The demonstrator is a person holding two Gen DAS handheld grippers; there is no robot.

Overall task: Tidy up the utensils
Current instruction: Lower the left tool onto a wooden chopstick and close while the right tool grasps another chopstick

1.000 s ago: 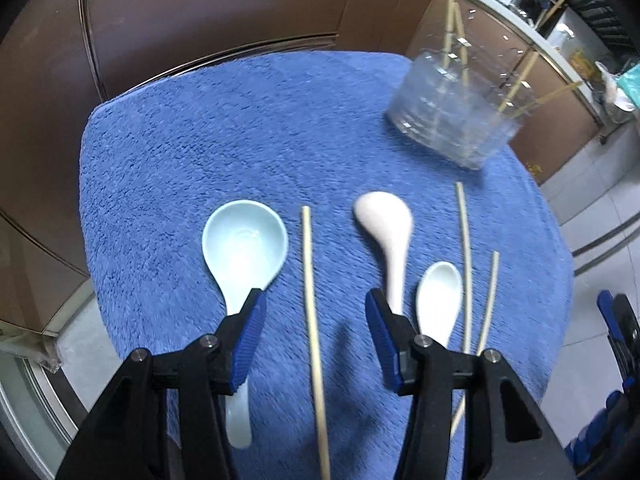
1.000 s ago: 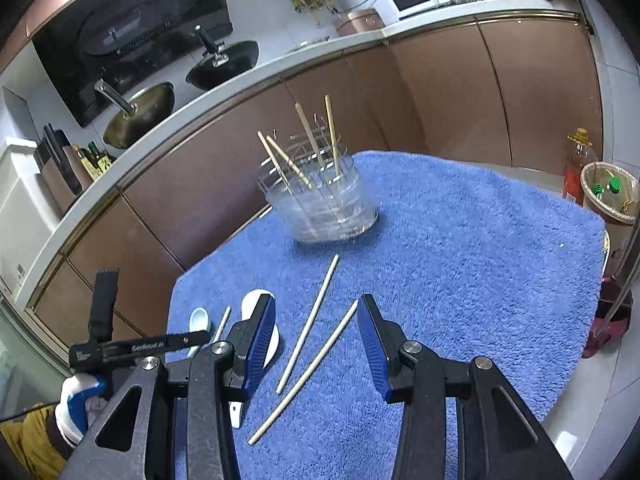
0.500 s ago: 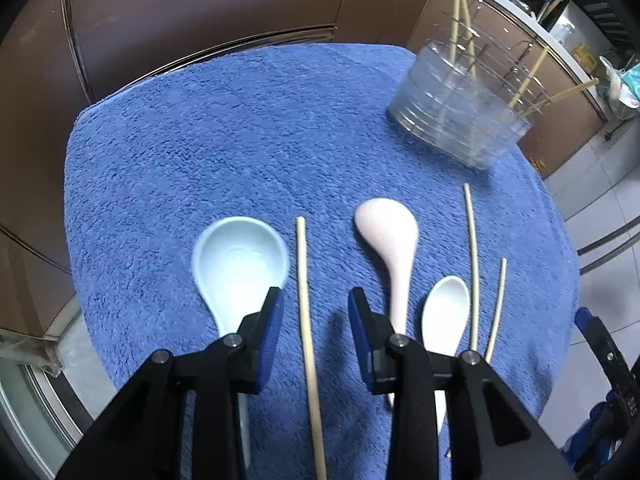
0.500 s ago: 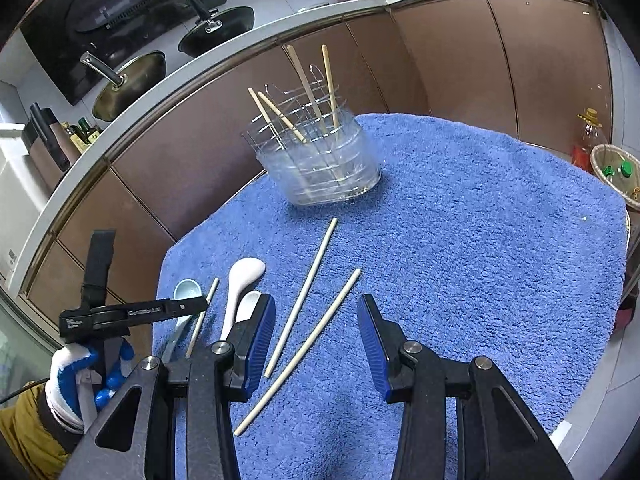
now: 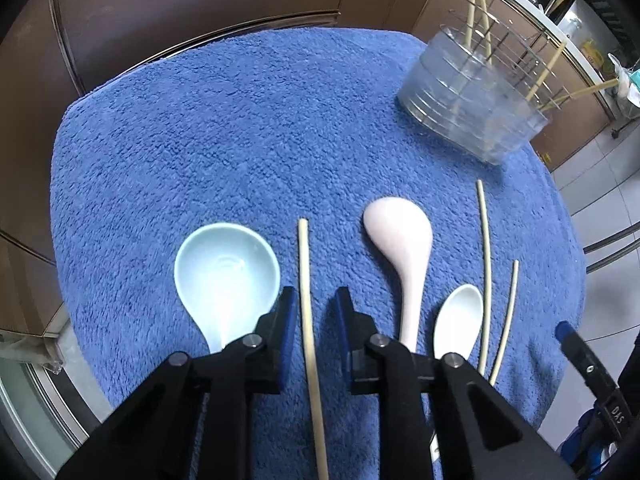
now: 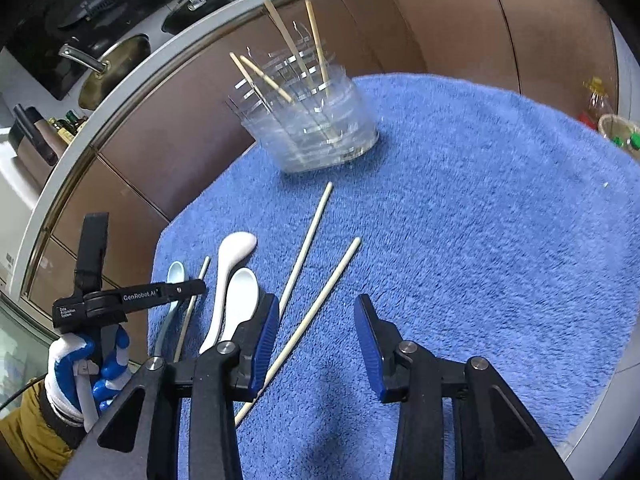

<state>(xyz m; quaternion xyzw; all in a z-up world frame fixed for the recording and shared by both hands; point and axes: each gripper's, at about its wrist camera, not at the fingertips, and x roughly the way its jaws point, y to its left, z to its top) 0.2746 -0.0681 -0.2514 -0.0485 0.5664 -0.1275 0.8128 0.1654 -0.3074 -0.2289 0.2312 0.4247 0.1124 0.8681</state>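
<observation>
Item: lone chopstick (image 5: 306,304), lying on the blue towel (image 5: 240,140) over the counter, straight between the pads of my left hand-held gripper (image 5: 313,312), long axis along its reach. Jaws have just been closing, not yet touching. Right hand-held gripper (image 6: 316,332) open, farther off, a second chopstick (image 6: 316,304) just beside its left pad. Clear holder (image 5: 472,108) ahead-right; kitchen cabinets behind.
</observation>
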